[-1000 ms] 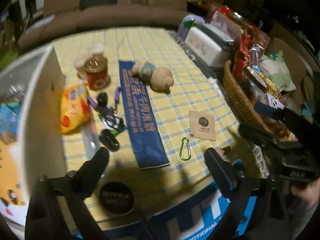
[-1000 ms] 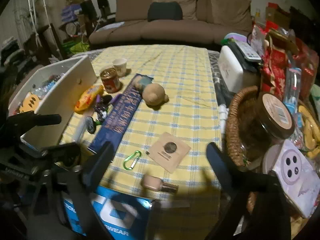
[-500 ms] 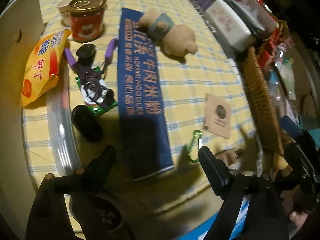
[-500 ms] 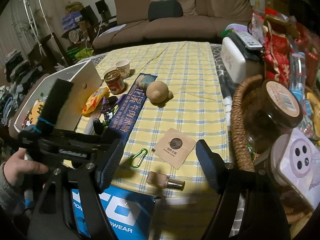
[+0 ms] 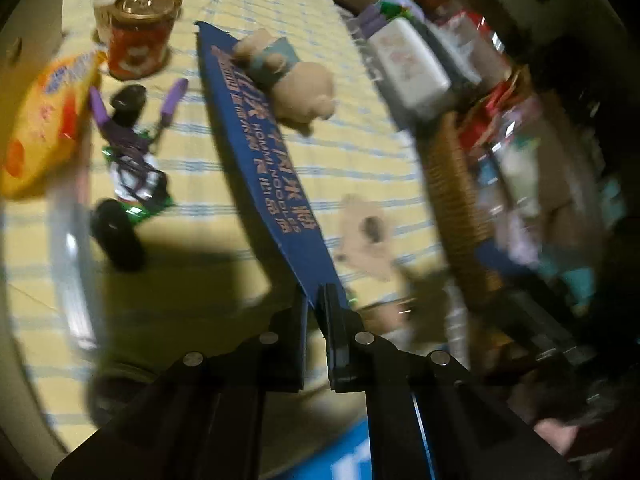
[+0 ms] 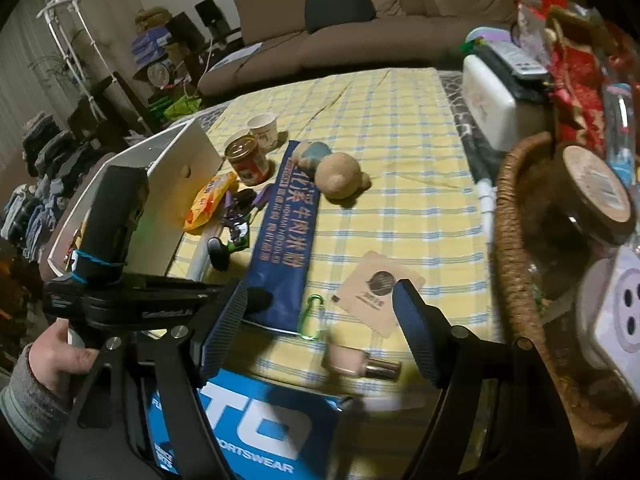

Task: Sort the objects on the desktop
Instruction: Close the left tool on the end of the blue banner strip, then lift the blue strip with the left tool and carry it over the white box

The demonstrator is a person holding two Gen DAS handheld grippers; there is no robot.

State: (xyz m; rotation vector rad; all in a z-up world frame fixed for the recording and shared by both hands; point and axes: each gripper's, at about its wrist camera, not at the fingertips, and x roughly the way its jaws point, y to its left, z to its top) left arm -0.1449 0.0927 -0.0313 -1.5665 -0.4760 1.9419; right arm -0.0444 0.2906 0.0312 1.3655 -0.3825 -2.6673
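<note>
the blue noodle packet (image 5: 264, 152) lies lengthwise on the checked table (image 6: 400, 128), and your left tool (image 5: 316, 304) is clamped on its near end. the plush toy (image 5: 296, 76) rests on the packet's far end, touching it. left of the packet sit the purple-handled clutter (image 5: 132, 136), the orange snack bag (image 5: 40, 120) and the red can (image 5: 138, 36); further left stands the white bin (image 6: 172, 200). right of the packet's near end lie the green carabiner (image 6: 314, 316), the tan sachet (image 6: 378, 292) and the nail polish bottle (image 6: 360, 362). your right tool (image 6: 324, 332) hovers with its fingers apart above those, holding nothing. you're at the grasp-and-lift step; next, i'd judge, draw the packet out gently so the plush slides off, then carry it to the bin.
</note>
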